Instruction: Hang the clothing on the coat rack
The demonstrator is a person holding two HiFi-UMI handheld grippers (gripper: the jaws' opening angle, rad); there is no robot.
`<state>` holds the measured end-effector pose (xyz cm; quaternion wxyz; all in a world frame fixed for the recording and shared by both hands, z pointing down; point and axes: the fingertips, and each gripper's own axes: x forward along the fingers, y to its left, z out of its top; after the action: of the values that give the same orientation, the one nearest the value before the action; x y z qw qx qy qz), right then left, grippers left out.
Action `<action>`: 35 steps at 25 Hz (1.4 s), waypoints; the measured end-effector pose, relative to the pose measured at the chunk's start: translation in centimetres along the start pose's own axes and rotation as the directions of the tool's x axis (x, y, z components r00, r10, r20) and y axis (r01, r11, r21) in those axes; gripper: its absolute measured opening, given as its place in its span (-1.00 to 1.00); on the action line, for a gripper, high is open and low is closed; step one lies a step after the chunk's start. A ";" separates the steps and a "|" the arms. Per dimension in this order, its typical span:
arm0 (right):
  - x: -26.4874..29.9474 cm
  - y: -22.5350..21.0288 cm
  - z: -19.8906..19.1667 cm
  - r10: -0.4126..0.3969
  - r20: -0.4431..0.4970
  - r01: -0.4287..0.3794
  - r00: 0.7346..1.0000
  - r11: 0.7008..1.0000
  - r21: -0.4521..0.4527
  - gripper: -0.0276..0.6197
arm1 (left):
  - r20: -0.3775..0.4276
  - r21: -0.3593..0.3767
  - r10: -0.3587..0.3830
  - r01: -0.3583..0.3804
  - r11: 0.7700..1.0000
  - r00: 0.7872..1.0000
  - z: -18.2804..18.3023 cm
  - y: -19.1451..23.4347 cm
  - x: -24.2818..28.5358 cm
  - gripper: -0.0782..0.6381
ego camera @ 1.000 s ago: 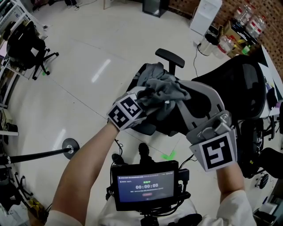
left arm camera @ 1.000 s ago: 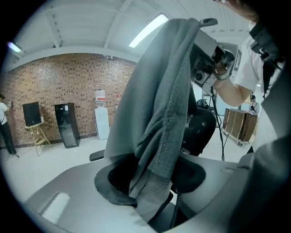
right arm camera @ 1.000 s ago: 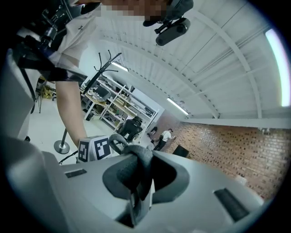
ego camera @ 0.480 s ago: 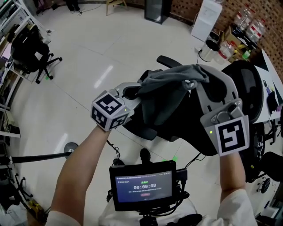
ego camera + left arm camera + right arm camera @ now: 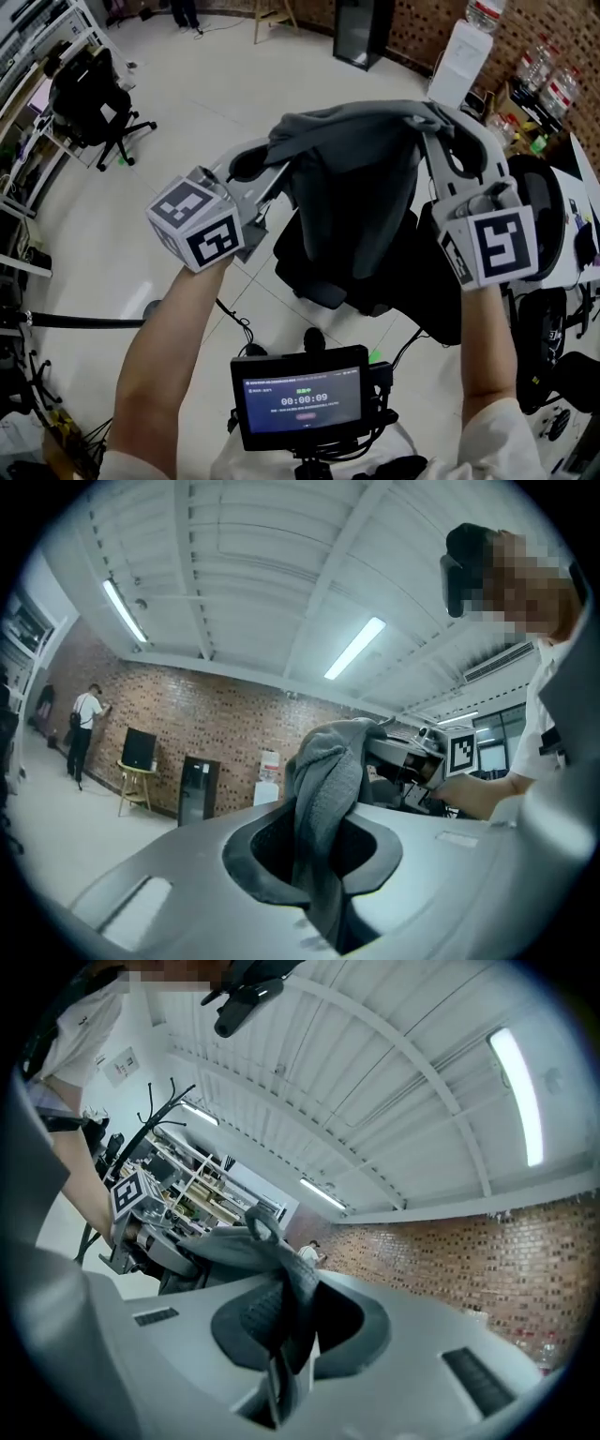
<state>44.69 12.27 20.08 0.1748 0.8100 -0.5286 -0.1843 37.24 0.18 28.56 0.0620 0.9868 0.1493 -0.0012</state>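
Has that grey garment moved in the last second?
Yes. The grey garment rose off the black office chair, now hanging between the left gripper and right gripper.

Floor: pale glossy tile. Black office chair stands upper left, second black chair at centre. Black cabinet and white water dispenser along top edge, wooden stool beside them.

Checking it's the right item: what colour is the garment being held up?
Plain grey, no visible pattern on the garment; clearest in the head view.
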 end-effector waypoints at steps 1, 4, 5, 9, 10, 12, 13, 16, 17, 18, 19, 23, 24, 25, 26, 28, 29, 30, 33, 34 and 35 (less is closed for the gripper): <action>0.6 0.2 0.4 0.003 0.015 -0.003 1.000 1.000 0.008 -0.82 | 0.009 0.001 0.013 -0.013 1.000 1.000 0.6 0.3 -0.6 -0.68; 2.8 1.3 1.4 0.025 0.043 -0.027 0.999 0.999 0.030 -0.82 | 0.038 -0.015 0.055 -0.055 0.998 0.998 2.2 1.4 -2.9 -0.69; 3.5 1.9 1.7 0.037 0.049 -0.039 0.998 0.999 0.038 -0.82 | 0.051 -0.026 0.072 -0.070 0.997 0.996 2.6 1.8 -3.7 -0.69; 6.4 4.4 3.3 0.087 0.077 -0.093 0.993 0.993 0.069 -0.82 | 0.099 -0.061 0.138 -0.132 0.989 0.986 4.2 3.3 -7.4 -0.69; 7.2 5.1 3.8 0.101 0.086 -0.107 0.991 0.991 0.077 -0.82 | 0.109 -0.059 0.153 -0.148 0.987 0.982 4.6 3.6 -8.4 -0.69; 8.7 6.7 4.9 0.130 0.110 -0.141 0.985 0.986 0.091 -0.82 | 0.124 -0.045 0.185 -0.181 0.982 0.975 5.6 4.1 -10.5 -0.69; 9.4 7.5 5.5 0.144 0.120 -0.156 0.982 0.983 0.096 -0.82 | 0.130 -0.037 0.201 -0.198 0.980 0.971 6.1 4.3 -11.7 -0.69; 10.9 10.2 7.6 0.185 0.144 -0.199 0.972 0.976 0.091 -0.82 | 0.143 -0.023 0.243 -0.242 0.970 0.959 7.5 5.0 -15.2 -0.70; 11.4 11.2 8.5 0.202 0.155 -0.216 0.967 0.973 0.084 -0.82 | 0.152 -0.021 0.260 -0.260 0.966 0.954 8.0 5.3 -16.5 -0.70; 11.9 12.2 9.4 0.220 0.168 -0.235 0.961 0.969 0.077 -0.82 | 0.165 -0.019 0.278 -0.279 0.960 0.946 8.7 5.5 -17.9 -0.70; 12.5 13.2 10.3 0.240 0.182 -0.256 0.954 0.964 0.071 -0.82 | 0.181 -0.019 0.297 -0.299 0.954 0.937 9.3 5.6 -19.2 -0.70; 14.2 17.7 14.4 0.310 0.254 -0.334 0.916 0.941 0.054 -0.82 | 0.219 -0.008 0.371 -0.379 0.926 0.903 11.2 6.2 -24.8 -0.71; 14.5 18.9 15.5 0.325 0.272 -0.352 0.906 0.935 0.053 -0.82 | 0.221 -0.006 0.388 -0.396 0.918 0.895 11.4 6.4 -26.3 -0.71; 14.7 20.2 16.7 0.340 0.287 -0.369 0.896 0.928 0.052 -0.82 | 0.223 -0.007 0.403 -0.412 0.911 0.888 11.5 6.6 -27.9 -0.71; 14.9 21.4 17.7 0.354 0.298 -0.384 0.886 0.922 0.049 -0.82 | 0.227 -0.010 0.417 -0.426 0.905 0.880 11.7 6.8 -29.5 -0.71; 15.3 24.0 19.7 0.386 0.318 -0.418 0.866 0.908 0.036 -0.82 | 0.236 -0.016 0.447 -0.456 0.890 0.863 11.9 7.1 -32.6 -0.71; 15.5 25.3 20.6 0.404 0.330 -0.436 0.853 0.899 0.028 -0.82 | 0.241 -0.018 0.464 -0.474 0.880 0.852 12.1 7.2 -34.1 -0.71; 15.8 26.6 21.5 0.423 0.343 -0.456 0.839 0.890 0.020 -0.82 | 0.246 -0.018 0.483 -0.494 0.869 0.841 12.2 7.3 -35.6 -0.71; 16.7 30.3 23.9 0.478 0.380 -0.517 0.792 0.856 -0.001 -0.82 | 0.262 -0.014 0.538 -0.555 0.832 0.801 12.7 7.5 -39.9 -0.71; 16.9 31.5 24.7 0.496 0.390 -0.536 0.776 0.844 -0.007 -0.82 | 0.268 -0.015 0.555 -0.573 0.820 0.788 12.9 7.5 -41.3 -0.71; 17.1 32.7 25.4 0.510 0.396 -0.551 0.763 0.834 -0.012 -0.82 | 0.273 -0.017 0.567 -0.585 0.811 0.777 13.0 7.5 -42.6 -0.71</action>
<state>12.86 -18.13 11.65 0.0702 0.5829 -0.7686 -0.2540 -1.07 -21.11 17.49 0.0445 0.9773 -0.1695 -0.1193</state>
